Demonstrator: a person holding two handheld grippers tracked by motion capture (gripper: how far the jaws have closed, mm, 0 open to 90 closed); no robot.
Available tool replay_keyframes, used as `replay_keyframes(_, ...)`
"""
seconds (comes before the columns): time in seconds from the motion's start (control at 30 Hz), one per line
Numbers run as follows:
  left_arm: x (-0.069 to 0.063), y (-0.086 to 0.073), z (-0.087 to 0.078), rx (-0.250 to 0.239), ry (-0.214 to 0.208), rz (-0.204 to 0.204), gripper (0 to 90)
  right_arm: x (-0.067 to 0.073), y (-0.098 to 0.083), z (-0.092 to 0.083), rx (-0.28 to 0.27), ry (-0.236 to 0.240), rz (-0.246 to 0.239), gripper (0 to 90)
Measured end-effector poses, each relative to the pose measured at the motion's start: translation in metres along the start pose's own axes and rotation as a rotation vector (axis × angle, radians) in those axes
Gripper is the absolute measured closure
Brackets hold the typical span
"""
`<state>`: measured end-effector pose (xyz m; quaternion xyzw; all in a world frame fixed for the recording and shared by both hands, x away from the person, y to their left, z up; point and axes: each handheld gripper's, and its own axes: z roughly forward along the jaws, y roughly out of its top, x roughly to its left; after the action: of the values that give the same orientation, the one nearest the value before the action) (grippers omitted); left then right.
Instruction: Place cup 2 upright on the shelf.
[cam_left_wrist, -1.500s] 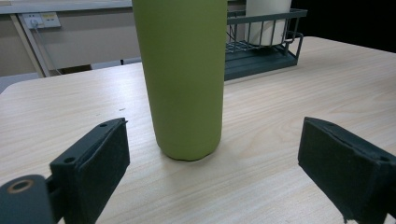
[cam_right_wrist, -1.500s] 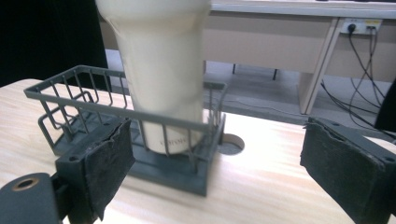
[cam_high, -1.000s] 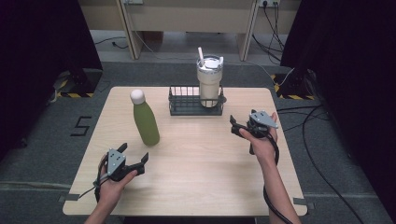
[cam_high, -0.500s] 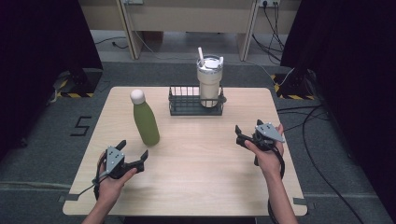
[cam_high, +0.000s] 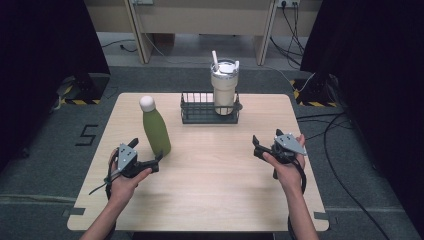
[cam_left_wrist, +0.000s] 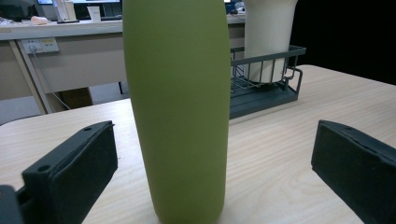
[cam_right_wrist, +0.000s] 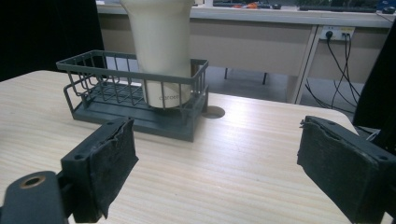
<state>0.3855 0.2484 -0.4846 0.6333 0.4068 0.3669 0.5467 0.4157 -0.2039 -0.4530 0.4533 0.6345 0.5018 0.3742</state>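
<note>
One green bottle upright on the table, between the wide, just-opened jaws of the left gripper untouched, one cream tumbler in one wire basket, right gripper well apart, jaws parted, empty.

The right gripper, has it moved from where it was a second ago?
Yes. The right gripper has come back toward the person, away from the wire basket, and now sits nearer the table's near edge.

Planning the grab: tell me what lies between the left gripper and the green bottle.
Nothing: in the left gripper view, bare table separates the open left gripper from the green bottle.
</note>
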Motion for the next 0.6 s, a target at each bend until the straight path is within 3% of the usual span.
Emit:
replay_keyframes(0.33,0.008,0.002,0.033,0.013,0.017,-0.032,0.0,0.000,-0.002,0.001,0.011,0.003,0.000,11.5)
replay_keyframes(0.6,0.012,0.011,0.049,0.001,0.024,-0.040,0.0,-0.001,-0.002,0.001,0.014,0.005,0.003,11.5)
